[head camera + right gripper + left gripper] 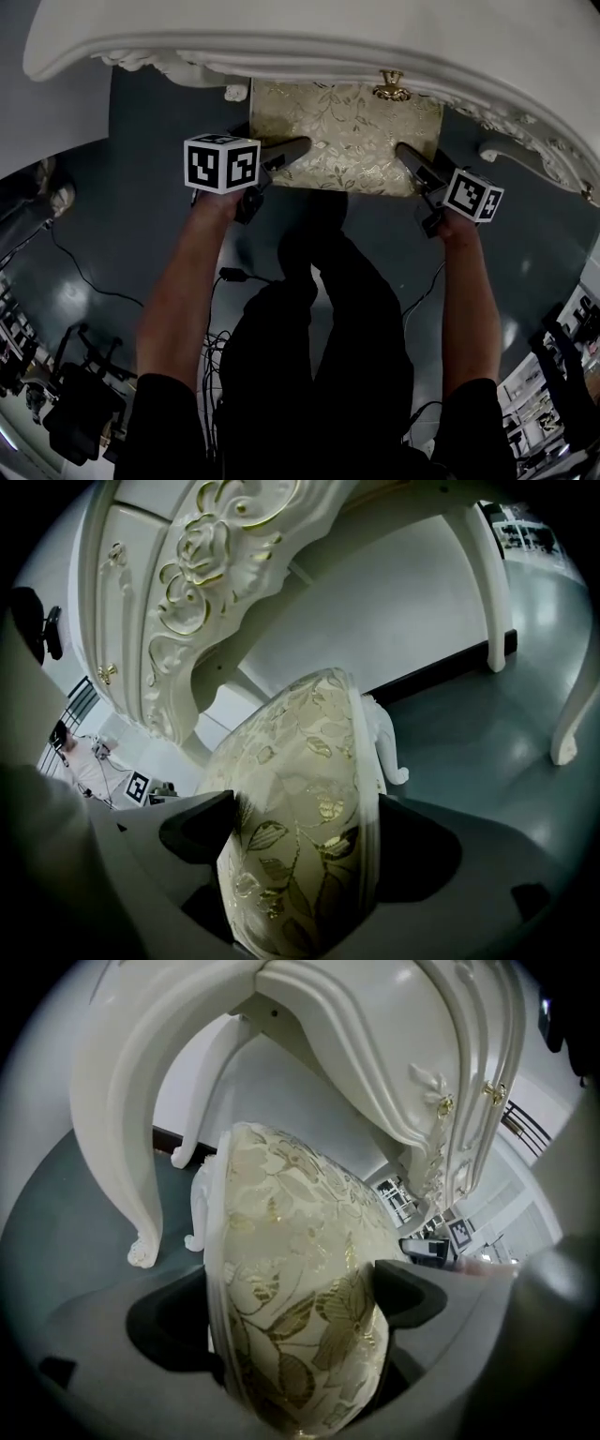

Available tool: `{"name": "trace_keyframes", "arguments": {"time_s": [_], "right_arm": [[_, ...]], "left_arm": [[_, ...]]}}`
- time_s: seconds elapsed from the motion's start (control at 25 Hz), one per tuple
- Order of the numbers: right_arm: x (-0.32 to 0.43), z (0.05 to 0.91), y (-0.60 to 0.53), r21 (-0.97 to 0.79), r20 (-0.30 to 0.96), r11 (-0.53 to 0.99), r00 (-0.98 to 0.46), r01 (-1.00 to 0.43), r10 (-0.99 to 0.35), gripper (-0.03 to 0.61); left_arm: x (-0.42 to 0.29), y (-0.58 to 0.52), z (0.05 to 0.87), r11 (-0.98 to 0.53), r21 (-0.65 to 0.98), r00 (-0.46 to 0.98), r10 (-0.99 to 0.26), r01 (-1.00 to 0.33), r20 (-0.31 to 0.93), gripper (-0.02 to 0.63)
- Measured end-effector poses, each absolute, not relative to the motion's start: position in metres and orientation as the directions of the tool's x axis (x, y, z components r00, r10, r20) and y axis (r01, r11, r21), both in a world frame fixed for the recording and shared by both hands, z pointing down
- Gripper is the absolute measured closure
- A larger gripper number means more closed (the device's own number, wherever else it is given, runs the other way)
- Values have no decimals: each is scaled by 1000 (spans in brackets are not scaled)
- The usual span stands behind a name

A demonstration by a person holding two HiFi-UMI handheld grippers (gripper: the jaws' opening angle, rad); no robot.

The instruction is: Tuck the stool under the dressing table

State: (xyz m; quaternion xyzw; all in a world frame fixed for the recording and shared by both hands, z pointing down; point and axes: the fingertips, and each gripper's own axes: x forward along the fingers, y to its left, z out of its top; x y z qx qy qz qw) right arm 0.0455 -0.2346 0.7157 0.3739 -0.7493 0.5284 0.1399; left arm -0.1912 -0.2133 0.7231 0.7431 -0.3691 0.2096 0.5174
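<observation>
The stool (349, 136) has a cream seat with a gold leaf pattern and white legs. Its far half lies beneath the white dressing table (309, 37), below a gold drawer handle (392, 89). My left gripper (291, 152) is shut on the seat's near left corner, and the cushion (295, 1307) fills the gap between its jaws. My right gripper (410, 161) is shut on the near right corner, with the cushion (300, 855) pinched between its jaws. A white stool leg (386, 742) shows under the seat.
The table's curved white legs (122, 1147) (492, 583) stand on the dark grey floor (150, 253) either side of the stool. Black cables (234, 277) and equipment (75, 412) lie on the floor behind me to the left. A white wall (403, 602) backs the table.
</observation>
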Motion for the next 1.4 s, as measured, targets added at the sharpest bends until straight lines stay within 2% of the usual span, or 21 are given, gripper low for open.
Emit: {"name": "trace_keyframes", "arguments": {"time_s": [0.64,0.88,1.16,1.4], "right_arm": [[61,727,-254,-696,577,97,-634,-712,-514,132],[73,717,-241,-649,613,85,-585,-756,-531,133],[67,694,-198,-478,713,229,-527,-848,-462,138],[67,696,-173,-446,758,251,-511,-859,-404,140]], "left_arm": [[-183,-244,731,-188,633,646,-409,-751,645,92],[-187,-228,724,-153,591,590,-437,-792,679,92],[-185,-184,717,-230,460,515,-388,-857,765,97],[-185,-157,717,-188,463,500,-349,-866,793,97]]}}
